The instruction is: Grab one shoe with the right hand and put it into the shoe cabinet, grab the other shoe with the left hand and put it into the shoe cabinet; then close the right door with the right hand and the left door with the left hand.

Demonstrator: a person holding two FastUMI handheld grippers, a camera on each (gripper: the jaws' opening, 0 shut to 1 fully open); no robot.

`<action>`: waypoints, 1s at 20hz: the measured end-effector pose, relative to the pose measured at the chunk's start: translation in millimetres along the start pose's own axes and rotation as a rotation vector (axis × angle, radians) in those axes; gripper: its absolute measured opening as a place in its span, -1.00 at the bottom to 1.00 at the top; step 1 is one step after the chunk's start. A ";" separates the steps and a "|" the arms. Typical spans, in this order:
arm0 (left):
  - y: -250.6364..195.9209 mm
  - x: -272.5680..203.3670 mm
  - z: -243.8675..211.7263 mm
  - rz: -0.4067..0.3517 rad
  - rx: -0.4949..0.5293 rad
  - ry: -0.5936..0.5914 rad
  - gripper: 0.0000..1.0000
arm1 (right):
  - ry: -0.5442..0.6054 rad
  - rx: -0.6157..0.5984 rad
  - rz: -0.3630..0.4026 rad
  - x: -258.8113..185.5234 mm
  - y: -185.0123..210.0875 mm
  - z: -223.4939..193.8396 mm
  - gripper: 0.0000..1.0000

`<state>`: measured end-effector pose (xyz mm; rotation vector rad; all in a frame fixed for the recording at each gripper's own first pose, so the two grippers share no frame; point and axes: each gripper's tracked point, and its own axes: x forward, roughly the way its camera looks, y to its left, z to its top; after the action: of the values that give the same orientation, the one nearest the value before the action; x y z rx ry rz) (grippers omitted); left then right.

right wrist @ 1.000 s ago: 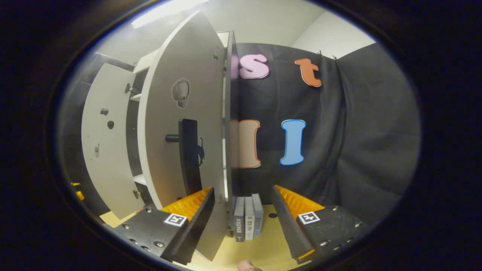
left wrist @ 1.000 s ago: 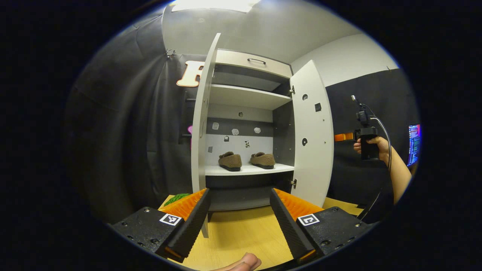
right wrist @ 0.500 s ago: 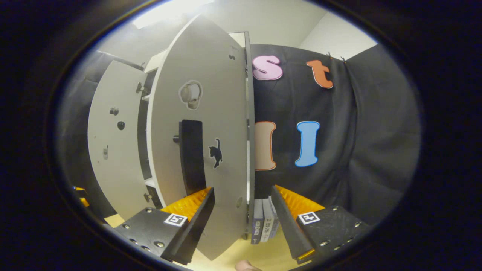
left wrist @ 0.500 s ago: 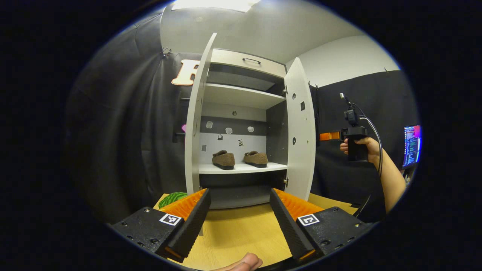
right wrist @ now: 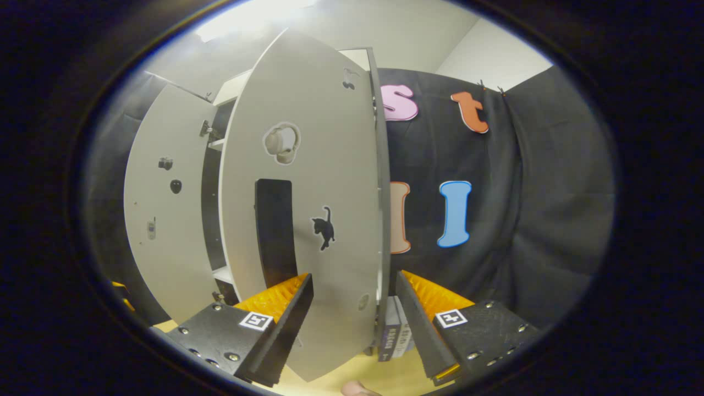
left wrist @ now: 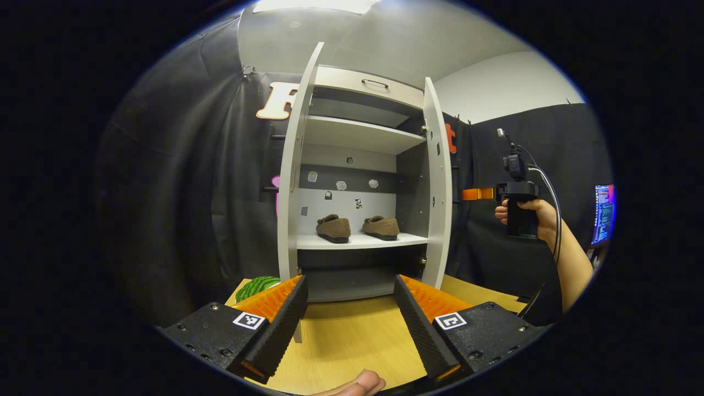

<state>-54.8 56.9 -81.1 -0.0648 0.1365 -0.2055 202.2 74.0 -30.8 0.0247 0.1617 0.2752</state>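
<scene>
1. My left tongs [left wrist: 349, 324] gape wide over the wood-grain table [left wrist: 346, 341], holding nothing.
2. My right tongs [right wrist: 355, 324] spread wide, straddling the smooth right door's [right wrist: 308, 220] edge.
3. Two fuzzy brown shoes [left wrist: 334, 227] [left wrist: 381, 227] sit on the far cabinet shelf [left wrist: 360, 240].

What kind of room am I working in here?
Likely a staged recording booth, not a home: black cloth wall, a white two-door shoe cabinet standing on a light wooden tabletop, and a lit monitor at the side.
</scene>
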 end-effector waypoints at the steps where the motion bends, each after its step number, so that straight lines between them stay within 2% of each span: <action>1: 1.6 -0.9 1.1 0.001 0.001 0.002 0.93 | 0.012 0.027 0.035 2.3 10.5 -3.3 0.80; 3: 7.0 -3.9 2.4 0.007 0.005 0.003 0.92 | 0.027 0.060 0.070 1.3 19.6 -8.7 0.93; 7: 25.4 -9.2 6.6 0.046 0.021 -0.001 0.92 | 0.021 0.047 0.045 -4.5 9.7 -14.4 0.94; 9: 30.5 -9.5 7.6 0.056 0.022 -0.004 0.87 | 0.019 0.073 0.050 -13.0 10.1 -16.7 0.93; 11: 34.5 -8.6 6.8 0.063 0.025 -0.003 0.93 | 0.012 0.109 0.053 -24.9 14.5 -15.9 0.93; 14: 39.8 -9.5 8.7 0.082 0.035 -0.003 0.92 | 0.003 0.071 0.023 -47.9 18.9 -17.7 0.86; 15: 41.8 -10.2 8.7 0.085 0.038 -0.003 0.92 | -0.005 0.050 0.010 -58.0 21.9 -19.6 1.00; 17: 48.4 -8.6 13.4 0.103 0.041 -0.008 0.92 | -0.016 0.022 -0.006 -75.6 30.4 -28.2 0.94; 18: 52.4 -8.5 15.5 0.113 0.041 -0.008 0.92 | -0.018 0.015 -0.001 -82.4 37.4 -34.1 0.86; 20: 64.1 -8.5 19.2 0.144 0.042 -0.004 0.93 | -0.019 0.017 0.038 -96.0 59.7 -46.0 0.94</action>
<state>-47.6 122.2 -66.0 -0.0138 0.1318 -0.0643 87.5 105.3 -58.5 0.0472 0.1444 0.3111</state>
